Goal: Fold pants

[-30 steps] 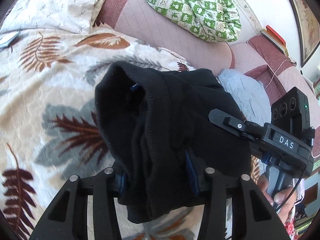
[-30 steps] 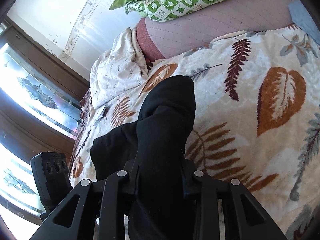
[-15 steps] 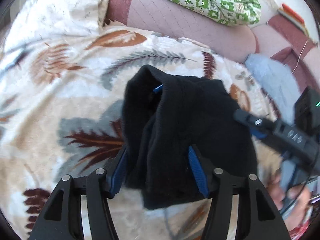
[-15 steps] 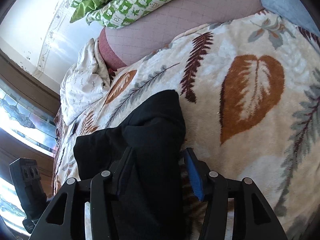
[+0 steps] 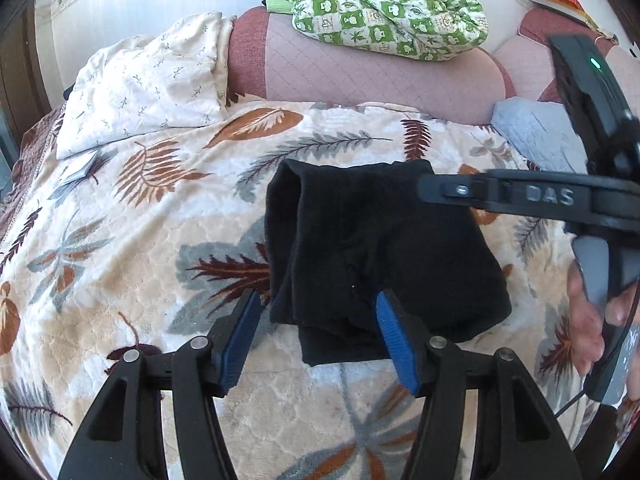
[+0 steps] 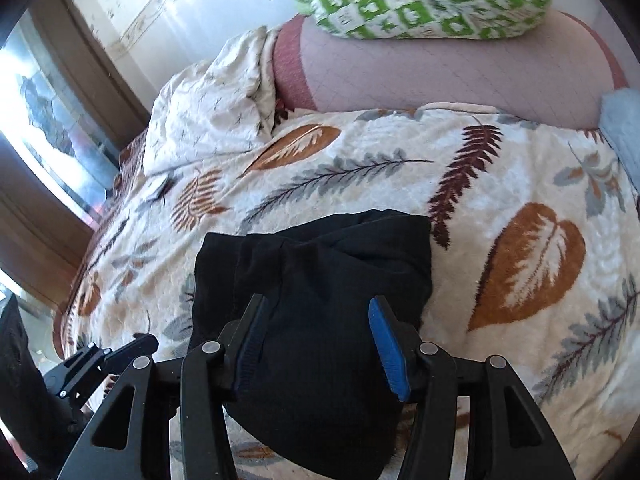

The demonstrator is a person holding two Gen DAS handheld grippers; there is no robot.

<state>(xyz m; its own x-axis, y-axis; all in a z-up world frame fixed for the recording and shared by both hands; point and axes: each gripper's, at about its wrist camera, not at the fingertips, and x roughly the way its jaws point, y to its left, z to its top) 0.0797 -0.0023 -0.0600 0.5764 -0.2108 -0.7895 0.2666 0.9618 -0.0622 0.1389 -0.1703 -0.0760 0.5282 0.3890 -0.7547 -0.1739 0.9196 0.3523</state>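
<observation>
Folded black pants [image 5: 384, 256] lie as a compact bundle on a leaf-print blanket [image 5: 132, 264], near the middle of the bed. Left gripper [image 5: 316, 332]: jaws spread, blue pads [image 5: 394, 340] flanking the bundle's near edge; whether they touch the cloth cannot be told. Right gripper [image 6: 320, 348]: jaws likewise spread over the bundle's near part, the cloth between them but not pinched. In the left view the right gripper reaches in from the right, a hand [image 5: 588, 320] on its handle. Far side: cream pillow [image 5: 148, 84], pink headboard [image 5: 360, 76], green patterned quilt [image 5: 384, 4].
</observation>
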